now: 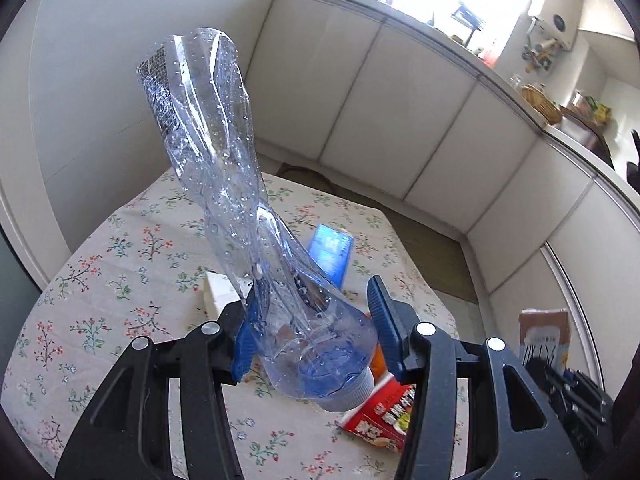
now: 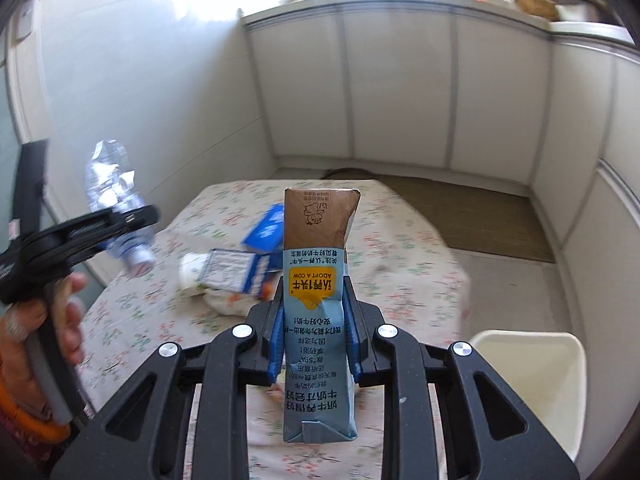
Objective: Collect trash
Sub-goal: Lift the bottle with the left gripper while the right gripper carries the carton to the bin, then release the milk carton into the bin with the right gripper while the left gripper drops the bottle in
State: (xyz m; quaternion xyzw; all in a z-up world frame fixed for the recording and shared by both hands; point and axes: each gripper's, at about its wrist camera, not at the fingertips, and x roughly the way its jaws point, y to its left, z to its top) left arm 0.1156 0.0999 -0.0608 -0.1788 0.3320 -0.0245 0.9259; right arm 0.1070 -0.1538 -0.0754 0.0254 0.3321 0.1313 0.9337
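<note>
Plastic, crushed and beaded with droplets inside: that was the bottle (image 1: 224,184) the left gripper (image 1: 316,328) held up above the table (image 1: 80,280), cap end toward the camera, the twisted body rising toward eleven o'clock. Its jaws were clamped on the wider shoulder near the cap, about half apart. The bottle looked nearly empty and light, but thin, springy and slick; I judged the shoulder the best hold, since the flattened middle would only fold and slip.

The right gripper (image 2: 316,332) had its jaws drawn close together on a slim milk carton (image 2: 320,300), gripped across its narrow sides about midway, printing upside down, brown end pointing to twelve o'clock. Dented near the pads, it seemed empty, light, stiff enough along its creases yet easy to crush.

More trash lay on the floral cloth: a blue box (image 1: 332,252), a white box (image 1: 218,292), a red packet (image 1: 384,416). All looked light and flat, best taken by an edge.

A pale bin (image 2: 532,384) stood at four o'clock in the right view, just beside the table, probably where both pieces belonged. A hand (image 2: 52,320) gripped the left tool's handle at nine o'clock.
</note>
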